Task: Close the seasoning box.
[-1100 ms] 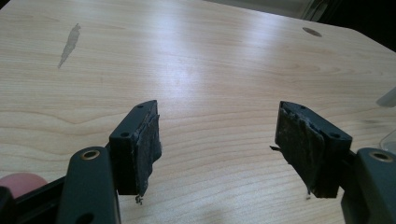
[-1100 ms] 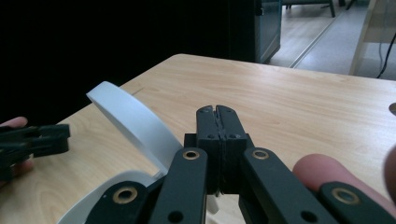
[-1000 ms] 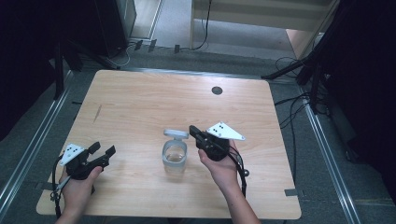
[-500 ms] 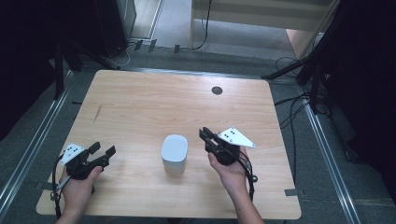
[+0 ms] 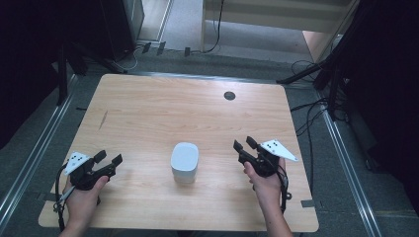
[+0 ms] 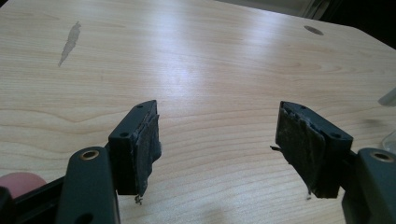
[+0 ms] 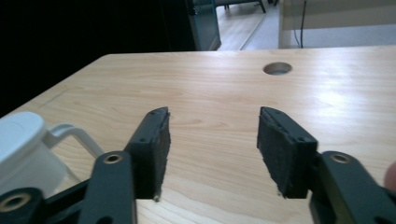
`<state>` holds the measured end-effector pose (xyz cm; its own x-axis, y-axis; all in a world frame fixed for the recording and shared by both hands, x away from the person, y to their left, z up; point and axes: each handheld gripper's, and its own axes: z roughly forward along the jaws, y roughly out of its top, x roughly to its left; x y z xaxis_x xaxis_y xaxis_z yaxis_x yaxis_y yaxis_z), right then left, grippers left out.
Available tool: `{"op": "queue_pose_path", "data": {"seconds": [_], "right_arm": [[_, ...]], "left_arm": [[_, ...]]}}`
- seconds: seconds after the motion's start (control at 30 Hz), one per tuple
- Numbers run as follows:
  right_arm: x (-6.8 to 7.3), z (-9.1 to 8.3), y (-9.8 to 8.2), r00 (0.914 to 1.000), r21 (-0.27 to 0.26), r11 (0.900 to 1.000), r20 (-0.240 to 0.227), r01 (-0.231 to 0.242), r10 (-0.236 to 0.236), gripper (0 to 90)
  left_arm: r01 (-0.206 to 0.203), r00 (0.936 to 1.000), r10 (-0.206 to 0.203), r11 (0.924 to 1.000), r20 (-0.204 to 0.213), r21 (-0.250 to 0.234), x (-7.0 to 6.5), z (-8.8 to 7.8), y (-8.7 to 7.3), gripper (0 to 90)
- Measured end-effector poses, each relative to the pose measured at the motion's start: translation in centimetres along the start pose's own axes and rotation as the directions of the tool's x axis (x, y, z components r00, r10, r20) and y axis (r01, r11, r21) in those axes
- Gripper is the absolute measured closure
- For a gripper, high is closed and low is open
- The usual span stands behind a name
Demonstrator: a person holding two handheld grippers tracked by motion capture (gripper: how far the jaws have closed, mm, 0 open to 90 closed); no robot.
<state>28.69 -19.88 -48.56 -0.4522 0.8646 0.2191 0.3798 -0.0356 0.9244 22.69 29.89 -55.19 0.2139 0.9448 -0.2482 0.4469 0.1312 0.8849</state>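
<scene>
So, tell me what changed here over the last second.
The lid went onto the white container, which now stands closed. The right gripper let go, its fingers having just opened with nothing between them, and drew back to the right, clear of the container. The left gripper stayed put at the table's near-left corner, open and empty.

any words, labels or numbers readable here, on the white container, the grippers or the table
None can be read.
White lidded container: plain, no label visible.
Grey three-cornered plate on the right gripper: small dark dots, no letters.
Same kind of plate on the left gripper: dark dots, too small to tell more.
Light wooden table: a round hole and a grey smear, no writing.
</scene>
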Motion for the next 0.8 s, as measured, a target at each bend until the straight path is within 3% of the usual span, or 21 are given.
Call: {"op": "queue_pose_path", "data": {"seconds": [0.03, 0.17, 0.53, 0.8], "right_arm": [[-0.7, -0.4, -0.1, 0.9999, 0.025, 1.0, 0.009, -0.009, 0.009, 35.2], [-1.8, -1.0, -0.3, 0.9995, 0.088, 0.996, 0.033, 0.002, -0.005, 28.2], [-5.2, -3.1, -1.9, 0.9944, 0.113, 0.993, 0.1, 0.024, -0.035, 23.6], [-7.8, -5.1, -3.4, 0.9902, 0.114, 0.993, 0.14, -0.016, -0.001, 23.2]], "left_arm": [[-0.001, 1.0, 0.001, 1.0, -0.003, 0.0, 0.0, 0.0, 0.0, 31.4], [-0.001, 1.0, 0.001, 1.0, -0.004, 0.0, 0.0, 0.0, 0.0, 31.4], [-0.002, 1.0, 0.002, 1.0, -0.007, -0.001, 0.0, 0.0, 0.0, 31.3], [-0.003, 0.9999, 0.003, 1.0, -0.01, 0.002, -0.1, 0.0, 0.0, 31.3]]}}
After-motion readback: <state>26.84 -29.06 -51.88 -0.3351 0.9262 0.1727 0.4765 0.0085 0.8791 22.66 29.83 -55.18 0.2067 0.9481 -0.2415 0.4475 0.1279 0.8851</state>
